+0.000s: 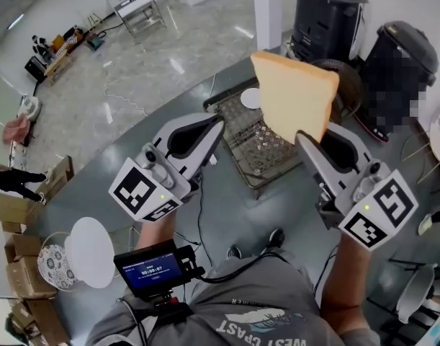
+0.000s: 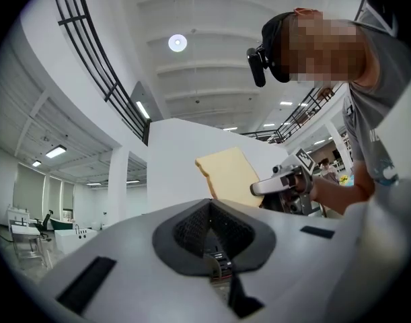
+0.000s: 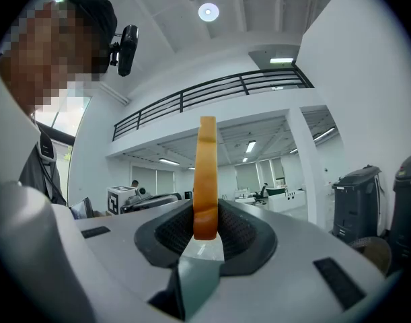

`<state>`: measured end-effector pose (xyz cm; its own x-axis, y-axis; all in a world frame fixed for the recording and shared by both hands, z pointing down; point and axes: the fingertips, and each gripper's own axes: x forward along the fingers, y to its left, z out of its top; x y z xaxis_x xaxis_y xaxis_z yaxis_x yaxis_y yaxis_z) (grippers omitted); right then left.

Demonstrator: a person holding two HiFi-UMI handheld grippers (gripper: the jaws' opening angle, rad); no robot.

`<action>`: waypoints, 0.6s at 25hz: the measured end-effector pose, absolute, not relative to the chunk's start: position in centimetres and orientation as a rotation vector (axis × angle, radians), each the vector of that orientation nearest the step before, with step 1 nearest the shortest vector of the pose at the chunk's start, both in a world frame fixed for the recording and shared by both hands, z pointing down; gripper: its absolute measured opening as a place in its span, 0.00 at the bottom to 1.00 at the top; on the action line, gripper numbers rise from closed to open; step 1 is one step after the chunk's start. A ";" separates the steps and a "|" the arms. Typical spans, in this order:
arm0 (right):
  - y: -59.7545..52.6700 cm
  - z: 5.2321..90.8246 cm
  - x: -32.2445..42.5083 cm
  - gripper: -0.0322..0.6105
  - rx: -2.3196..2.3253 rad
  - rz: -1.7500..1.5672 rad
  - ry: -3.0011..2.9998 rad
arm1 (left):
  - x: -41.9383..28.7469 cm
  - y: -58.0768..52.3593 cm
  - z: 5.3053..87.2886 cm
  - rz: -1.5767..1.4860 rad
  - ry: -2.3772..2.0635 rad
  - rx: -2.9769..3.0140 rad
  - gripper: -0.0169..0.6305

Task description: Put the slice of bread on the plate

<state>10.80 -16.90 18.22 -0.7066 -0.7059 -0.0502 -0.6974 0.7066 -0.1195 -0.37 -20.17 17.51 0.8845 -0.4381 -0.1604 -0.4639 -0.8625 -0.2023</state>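
A pale slice of bread (image 1: 295, 96) stands upright, with my right gripper (image 1: 306, 137) shut on its lower edge. In the right gripper view the bread (image 3: 206, 173) rises edge-on from between the jaws of that gripper (image 3: 206, 229). My left gripper (image 1: 218, 125) is held beside it at about the same height, its jaws together with nothing between them (image 2: 210, 210). The left gripper view shows the bread (image 2: 229, 175) and the right gripper (image 2: 286, 184) off to the right. A white plate (image 1: 90, 252) lies at the lower left. A small white plate (image 1: 250, 98) sits on the rack behind the bread.
A wire rack (image 1: 256, 146) lies on the grey table below the grippers. Two black bins (image 1: 328, 20) (image 1: 400, 67) stand behind it. A patterned plate (image 1: 51, 267) is next to the white one. A screen device (image 1: 153, 269) and cables hang at the person's chest.
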 end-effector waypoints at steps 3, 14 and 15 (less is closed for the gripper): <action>-18.6 18.2 12.9 0.20 -1.124 -0.139 2.825 | 2.0 -21.5 17.2 0.151 0.703 -2.805 0.04; -24.0 18.3 18.9 0.19 -0.987 -0.156 2.850 | 8.3 -25.8 17.5 0.085 0.807 -2.774 0.04; -24.1 18.1 19.1 0.20 -0.966 -0.159 2.852 | 8.7 -26.0 17.2 0.075 0.817 -2.769 0.04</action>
